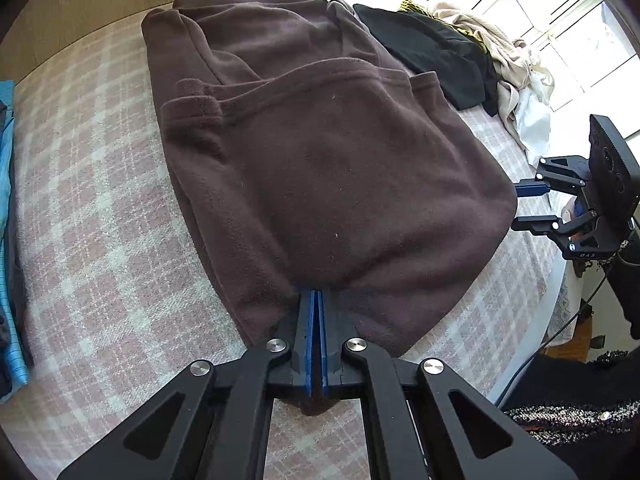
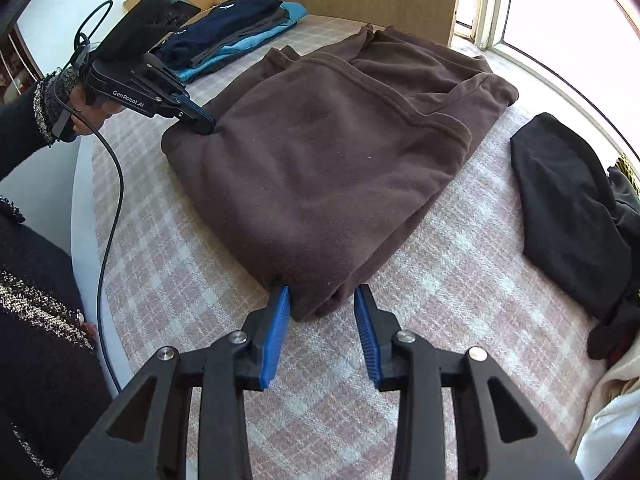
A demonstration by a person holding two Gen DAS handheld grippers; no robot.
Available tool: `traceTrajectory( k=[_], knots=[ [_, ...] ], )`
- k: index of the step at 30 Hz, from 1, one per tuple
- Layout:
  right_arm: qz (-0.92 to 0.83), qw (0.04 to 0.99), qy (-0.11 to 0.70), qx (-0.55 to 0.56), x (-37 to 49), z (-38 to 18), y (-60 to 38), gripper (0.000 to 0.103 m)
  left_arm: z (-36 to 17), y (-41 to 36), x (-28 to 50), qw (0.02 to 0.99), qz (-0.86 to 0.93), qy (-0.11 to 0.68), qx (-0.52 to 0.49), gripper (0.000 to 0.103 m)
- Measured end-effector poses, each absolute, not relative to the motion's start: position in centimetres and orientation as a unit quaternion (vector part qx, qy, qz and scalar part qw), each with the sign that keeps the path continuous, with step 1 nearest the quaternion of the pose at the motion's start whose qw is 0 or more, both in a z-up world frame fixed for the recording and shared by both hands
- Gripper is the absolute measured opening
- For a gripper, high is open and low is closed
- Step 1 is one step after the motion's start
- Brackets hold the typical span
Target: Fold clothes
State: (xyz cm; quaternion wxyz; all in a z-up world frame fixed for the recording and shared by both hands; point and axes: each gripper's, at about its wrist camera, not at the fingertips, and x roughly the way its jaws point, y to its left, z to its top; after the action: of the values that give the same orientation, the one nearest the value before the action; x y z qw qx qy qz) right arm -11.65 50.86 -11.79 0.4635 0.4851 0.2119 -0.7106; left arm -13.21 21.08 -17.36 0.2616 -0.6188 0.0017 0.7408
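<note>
Plaid bedcover (image 2: pixel 400 280) under folded brown fleece (image 2: pixel 320 152)

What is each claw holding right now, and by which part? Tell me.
Left claw is shut on the brown fleece garment, pinching its near folded edge. Right claw stands open around that garment's near corner, pads not pressing, so it holds nothing.

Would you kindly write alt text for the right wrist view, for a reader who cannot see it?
The right tongs stand open around the near corner of a folded brown fleece on a pink checked bed. At the fleece's far left edge, the left tongs are shut on its fabric. A black garment lies to the right.
</note>
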Motion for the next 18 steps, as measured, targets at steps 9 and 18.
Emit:
traceTrajectory(
  k=[9,18],
  knots=[
    [-0.648,0.485,0.182,0.558,-12.5,-12.4,52.8,0.007,-17.4,21.8,-13.2,0.256,0.741,0.01,-0.62,0.002],
    [-0.755,0.452,0.1,0.464,-15.2,-5.6,52.2,0.039,-10.9,21.7,-13.5,0.267,0.781,-0.007,-0.564,0.021]
  ],
)
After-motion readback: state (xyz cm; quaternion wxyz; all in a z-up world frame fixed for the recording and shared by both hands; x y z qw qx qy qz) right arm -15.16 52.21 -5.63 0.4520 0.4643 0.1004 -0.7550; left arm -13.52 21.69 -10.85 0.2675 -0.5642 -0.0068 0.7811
